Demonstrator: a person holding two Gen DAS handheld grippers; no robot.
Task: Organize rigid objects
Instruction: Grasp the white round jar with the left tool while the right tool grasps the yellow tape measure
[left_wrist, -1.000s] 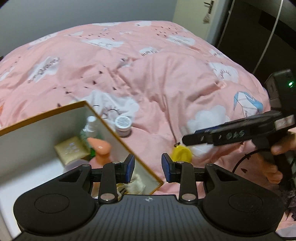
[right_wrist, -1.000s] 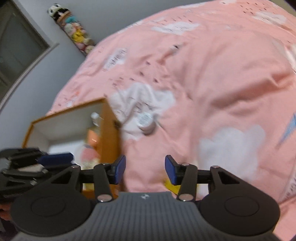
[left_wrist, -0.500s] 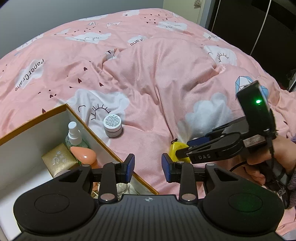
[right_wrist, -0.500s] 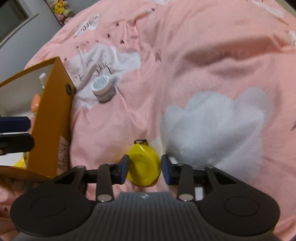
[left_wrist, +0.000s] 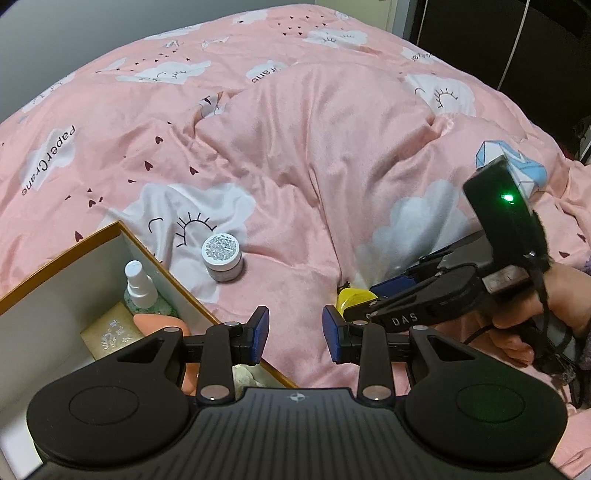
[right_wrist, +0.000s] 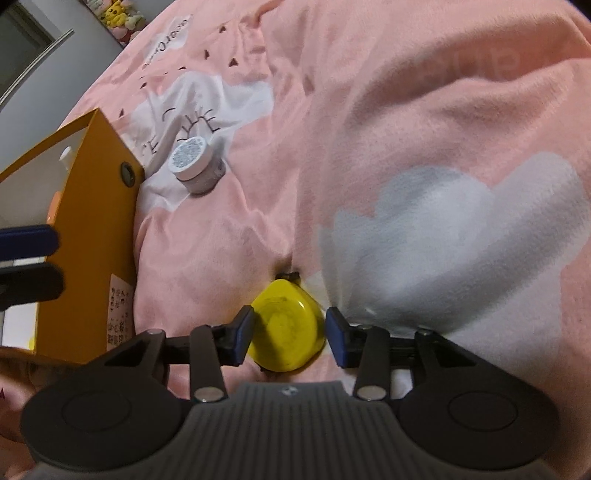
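One pink duvet (left_wrist: 332, 147) fills both views, its far edges cut off. One orange box (right_wrist: 92, 229) lies on it at the left, its near end hidden behind the left gripper (left_wrist: 294, 334), whose jaws stand apart over the box's edge, holding nothing. Inside the box, a spray bottle (left_wrist: 138, 284), a gold packet (left_wrist: 110, 332) and a partly hidden peach item (left_wrist: 162, 323) can be counted. The right gripper (right_wrist: 289, 334) has its jaws apart on either side of one yellow case (right_wrist: 286, 328) resting on the duvet; contact is unclear. One jar (left_wrist: 222, 257) sits just beside the box.
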